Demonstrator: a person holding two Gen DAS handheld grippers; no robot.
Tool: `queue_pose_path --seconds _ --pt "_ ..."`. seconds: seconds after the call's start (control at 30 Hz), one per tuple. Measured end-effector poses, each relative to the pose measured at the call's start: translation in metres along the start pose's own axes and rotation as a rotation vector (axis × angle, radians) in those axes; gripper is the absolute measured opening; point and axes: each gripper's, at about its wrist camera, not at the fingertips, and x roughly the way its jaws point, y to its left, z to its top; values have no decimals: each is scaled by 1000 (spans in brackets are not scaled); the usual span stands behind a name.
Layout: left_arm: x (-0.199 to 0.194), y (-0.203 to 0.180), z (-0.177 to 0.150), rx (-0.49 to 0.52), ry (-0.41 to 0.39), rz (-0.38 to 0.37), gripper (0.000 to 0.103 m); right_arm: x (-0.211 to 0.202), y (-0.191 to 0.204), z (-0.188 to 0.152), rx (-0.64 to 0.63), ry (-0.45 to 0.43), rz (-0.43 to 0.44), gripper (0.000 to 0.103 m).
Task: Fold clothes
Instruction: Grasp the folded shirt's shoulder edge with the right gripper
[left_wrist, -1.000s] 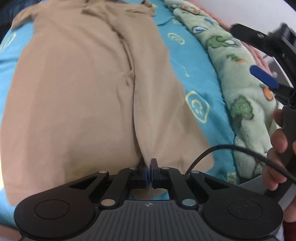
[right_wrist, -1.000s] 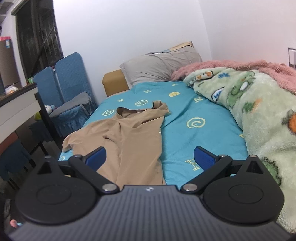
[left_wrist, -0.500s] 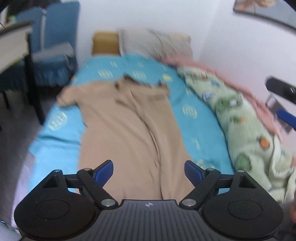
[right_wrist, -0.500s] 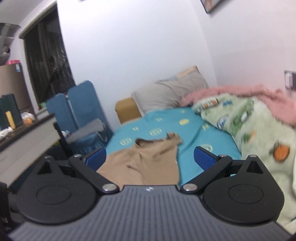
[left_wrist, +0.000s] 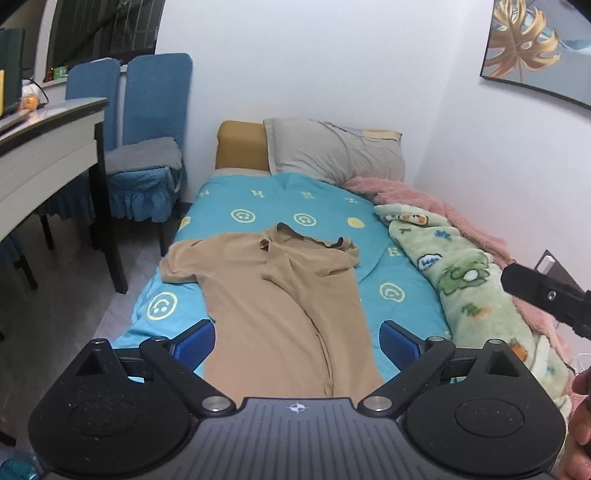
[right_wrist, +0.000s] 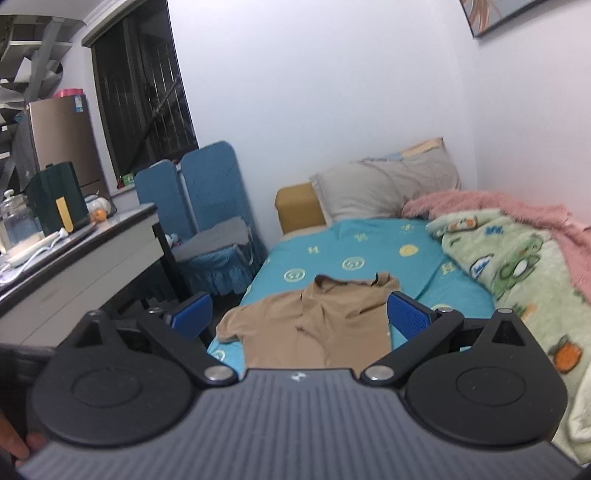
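My left gripper (left_wrist: 297, 341) is opening, nothing between its jaws; my right gripper (right_wrist: 299, 314) gapes empty; the tan short-sleeved shirt (left_wrist: 280, 295) lies lengthwise, partly folded, on the turquoise smiley-print bedsheet (left_wrist: 391, 291). Next I should pinch the loose left sleeve at its edge and lay it flat inward.

We're looking at the bed (left_wrist: 258, 206): a tan shirt (left_wrist: 280, 295) is lying mid-sheet, a green blanket (left_wrist: 472, 288) is bunching up right of it, and a grey pillow (left_wrist: 332, 151) is sitting beyond it.
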Motion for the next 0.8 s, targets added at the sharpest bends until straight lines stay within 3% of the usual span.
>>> queue_pose_path --seconds 0.23,0.4,0.47,0.57,0.7,0.8 --pt "85 46 -7 12 -10 5 97 82 3 -8 -50 54 -11 103" --pt "142 94 -27 49 -20 14 97 170 38 -21 -158 114 44 103" --pt "161 109 -30 71 40 33 92 209 57 -28 -207 141 76 103" --pt "180 132 -38 107 53 36 96 270 81 -39 -253 196 118 103" --pt "212 173 -38 -10 111 7 96 353 111 -57 -317 282 177 103" --pt "233 196 -39 -53 115 33 96 410 137 -77 -363 348 241 100"
